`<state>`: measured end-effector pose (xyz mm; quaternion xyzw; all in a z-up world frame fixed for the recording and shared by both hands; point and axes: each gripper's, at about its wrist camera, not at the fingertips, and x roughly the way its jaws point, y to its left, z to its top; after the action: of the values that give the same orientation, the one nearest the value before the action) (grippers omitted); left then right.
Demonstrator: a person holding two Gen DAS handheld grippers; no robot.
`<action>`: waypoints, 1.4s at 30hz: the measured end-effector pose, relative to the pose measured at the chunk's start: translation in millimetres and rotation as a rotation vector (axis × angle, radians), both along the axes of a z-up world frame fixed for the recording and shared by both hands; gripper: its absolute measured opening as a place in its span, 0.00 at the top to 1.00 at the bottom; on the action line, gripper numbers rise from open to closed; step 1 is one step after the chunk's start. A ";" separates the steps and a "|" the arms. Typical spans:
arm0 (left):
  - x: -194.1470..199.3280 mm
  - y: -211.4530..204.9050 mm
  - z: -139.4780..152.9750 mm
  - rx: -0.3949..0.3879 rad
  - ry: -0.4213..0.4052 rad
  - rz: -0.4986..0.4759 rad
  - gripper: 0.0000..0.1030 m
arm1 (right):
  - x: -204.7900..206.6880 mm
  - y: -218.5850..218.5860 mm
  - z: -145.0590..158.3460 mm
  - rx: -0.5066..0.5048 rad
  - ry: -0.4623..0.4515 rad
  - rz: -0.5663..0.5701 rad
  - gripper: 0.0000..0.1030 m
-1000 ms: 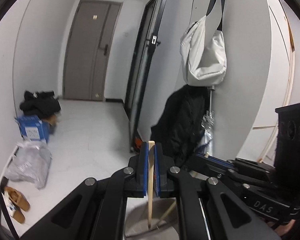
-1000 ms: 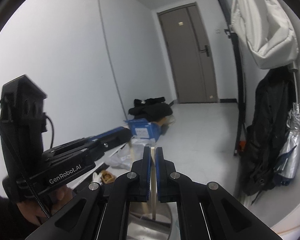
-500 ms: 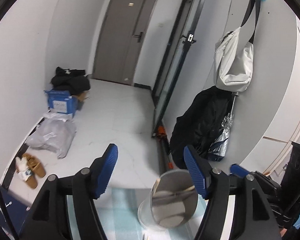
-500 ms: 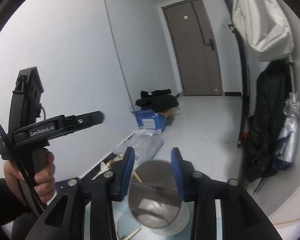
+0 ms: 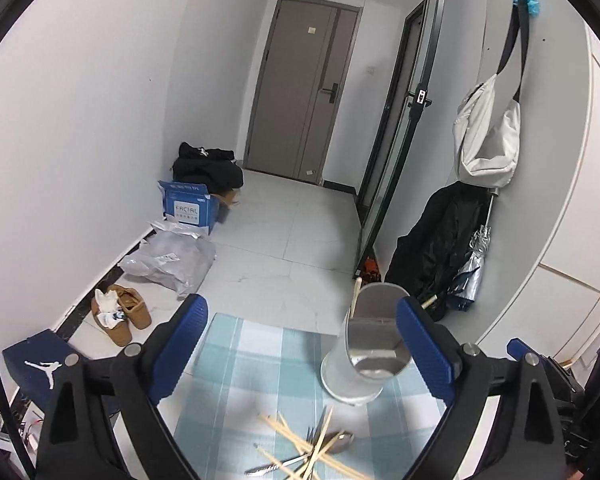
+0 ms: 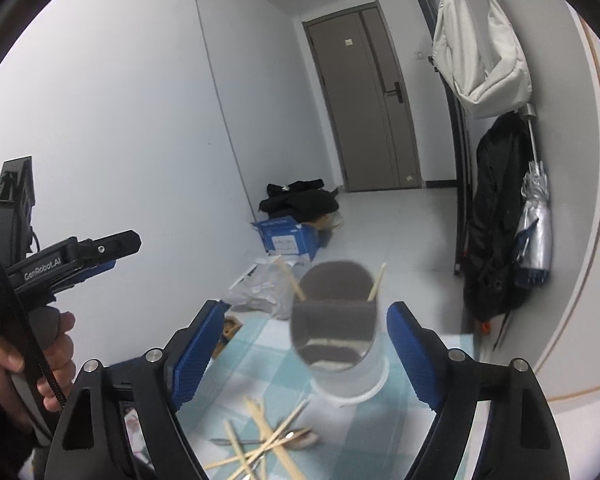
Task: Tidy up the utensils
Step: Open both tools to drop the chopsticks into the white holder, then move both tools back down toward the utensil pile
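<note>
- Counter (image 5: pixel 260 344): covered with a teal-and-white checked cloth (image 6: pixel 260 360); everything below is placed relative to the holder.
- Holder (image 5: pixel 364 344): steel cylinder on a white base, upright on the cloth toward the far edge of the counter. Two chopsticks (image 6: pixel 376 282) stand in it, leaning out over the rim, one to each side.
- Left tool (image 5: pixel 302 344): jaws spread wide, just been opening, nothing between the pads. In its own view the holder sits just inside the right-hand blue pad (image 5: pixel 424 354); can't tell if they touch.
- Right tool (image 6: pixel 300 356): jaws also wide apart, just been opening, nothing gripped. The holder shows in the gap between the pads, clear of both.
- Left hand (image 6: pixel 28 364): seen in the right wrist view, wrapped around the left tool's grip, well left of the holder.
- Loose pile (image 5: pixel 312 444): wooden chopsticks crossed over metal cutlery, flat on the cloth on the near side of the holder, apart from its base.
- Spoon (image 5: pixel 340 438): bowl sticks out on the right of the pile, closest piece to the holder's base.
- Fork or knife handle (image 5: pixel 266 468): pokes out of the pile's near left; too small to tell which.
</note>
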<state>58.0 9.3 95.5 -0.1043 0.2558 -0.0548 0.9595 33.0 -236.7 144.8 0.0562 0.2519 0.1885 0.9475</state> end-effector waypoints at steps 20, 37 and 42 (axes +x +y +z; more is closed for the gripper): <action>-36.5 13.0 -89.8 0.025 0.059 0.017 0.01 | -55.5 23.1 -76.3 -0.045 0.107 -0.015 0.08; -29.8 28.2 -145.7 -0.099 0.308 0.028 0.01 | -29.4 22.2 -141.4 -0.098 0.333 -0.086 0.08; -30.9 25.8 -140.5 -0.099 0.311 0.002 0.01 | -16.4 20.2 -156.5 -0.082 0.398 -0.101 0.09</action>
<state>27.1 35.0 -45.0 -0.1591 0.3984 -0.0495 0.9020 16.6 -216.5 -11.7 0.0665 0.4385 0.1156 0.8888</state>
